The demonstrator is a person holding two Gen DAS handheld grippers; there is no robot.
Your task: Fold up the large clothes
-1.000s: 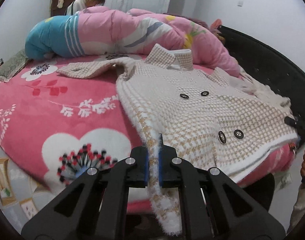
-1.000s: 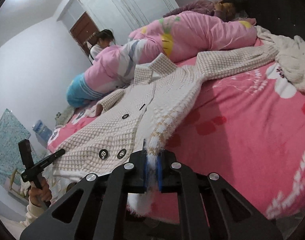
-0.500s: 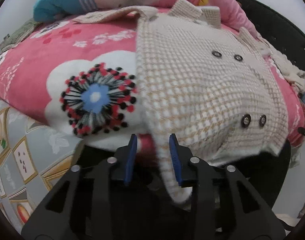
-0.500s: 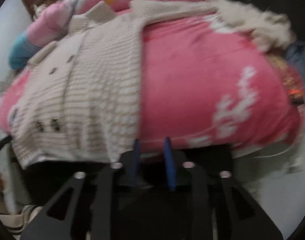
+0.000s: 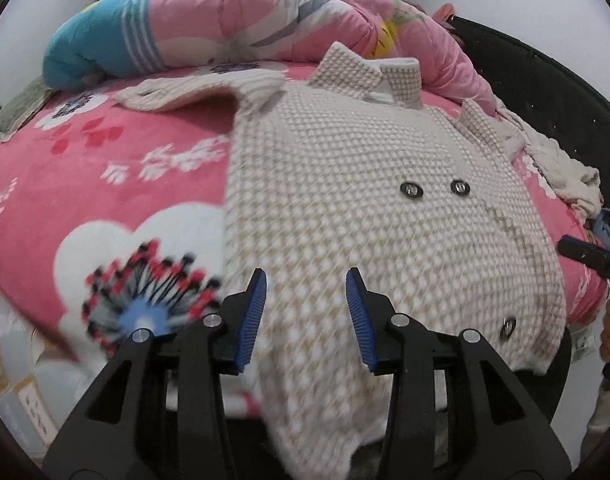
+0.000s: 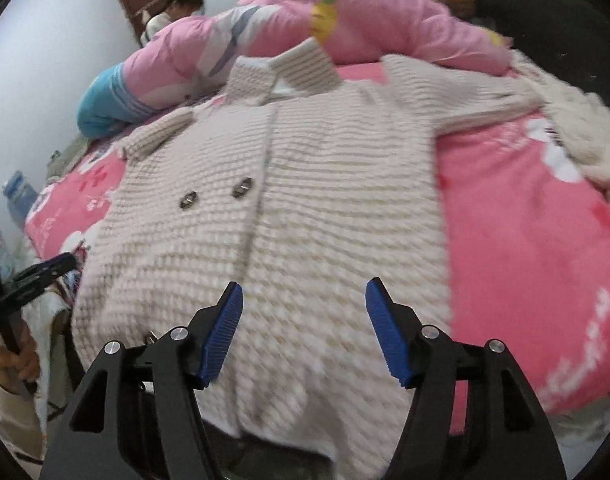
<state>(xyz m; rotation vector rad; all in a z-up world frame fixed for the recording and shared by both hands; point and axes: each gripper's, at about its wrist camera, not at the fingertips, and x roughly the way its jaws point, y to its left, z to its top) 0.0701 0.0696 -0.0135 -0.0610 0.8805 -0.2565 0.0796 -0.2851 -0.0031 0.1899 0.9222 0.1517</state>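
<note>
We see no containers here; the bed alone carries things. The coat, cream and checked, lies spread front-up on the pink flowered blanket, collar toward a rolled pink quilt, hem hanging over the near edge.

Left tool: jaws opening, blue pads apart, nothing pinched; the coat's hem sits below and between them. Right tool: jaws opening, spread wider, the coat beneath, not gripped.

The left view alone shows the big flower print on the blanket and one sleeve folded out to the left. The right view alone shows a seated person by a brown door, and the other sleeve stretched right toward a heap of white cloth.

Both views are motion-blurred low down. The coat's lower hem is cut off behind the tools.
</note>
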